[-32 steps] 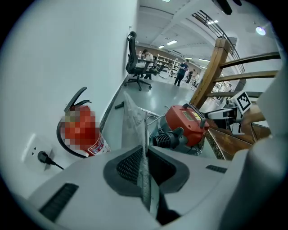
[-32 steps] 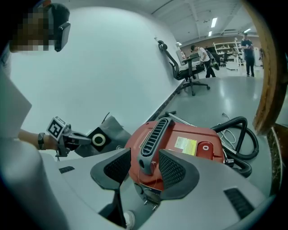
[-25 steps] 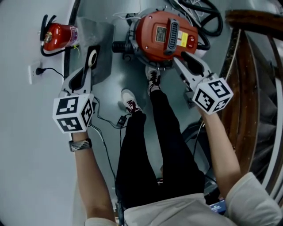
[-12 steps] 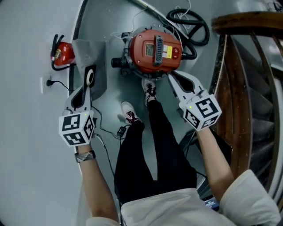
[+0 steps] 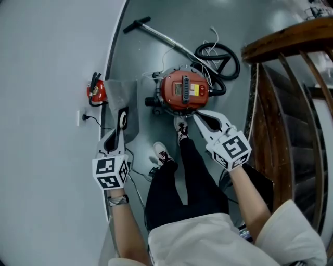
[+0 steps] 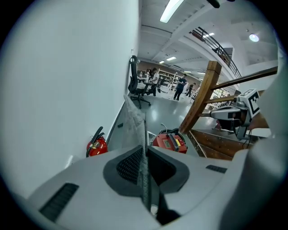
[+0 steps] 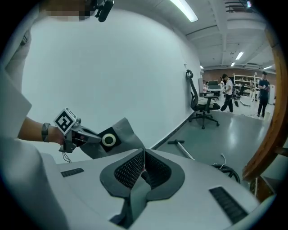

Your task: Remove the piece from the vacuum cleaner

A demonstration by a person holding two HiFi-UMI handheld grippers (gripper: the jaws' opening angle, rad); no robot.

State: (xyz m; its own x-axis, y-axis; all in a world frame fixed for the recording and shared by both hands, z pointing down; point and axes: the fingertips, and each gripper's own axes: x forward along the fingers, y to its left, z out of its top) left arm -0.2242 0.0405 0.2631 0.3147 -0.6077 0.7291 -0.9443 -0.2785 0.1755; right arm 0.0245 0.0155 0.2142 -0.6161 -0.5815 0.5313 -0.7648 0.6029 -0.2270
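Two containers in view.

1. Red drum vacuum cleaner [image 5: 183,91], upper centre of the head view, standing on the grey floor [image 5: 166,15]. Its top is on, with a black handle [image 5: 184,88] across it, so the inside cannot be seen.
2. Grey dust bag [image 5: 121,94], the piece from the machine, left of centre and clear of the drum. Its black collar [image 7: 108,140] has a white-rimmed round opening. What the bag holds cannot be told.

Jaws:
- The left gripper [image 5: 117,133] is clamped on the bag; in the left gripper view the bag's thin edge runs straight up between the pads.
- The right gripper [image 5: 201,119] has its jaws together with nothing between them; they have just been closing. In the head view its tip lies just below the drum's right side; contact cannot be judged.

Other items:
- A red fire extinguisher [image 5: 95,91] stands against the wall [image 5: 47,78], left of the bag.
- A black hose [image 5: 221,54] is coiled at the drum's upper right.
- A wand [image 5: 161,37] lies across the top of the frame.
- A wooden stair railing [image 5: 281,104] is along the right edge.

Versus one second earlier:
- The right gripper's jaws then stood apart at the drum's rim; now they are shut and drawn back from it.
- Both grippers sit lower in the frame and closer to its centre.
- The drum looks smaller and more floor shows, including the whole wand and hose loop.
- The bag was already in the left jaws, and that clamp is unchanged.
- The extinguisher has shifted from the upper left corner toward the middle.
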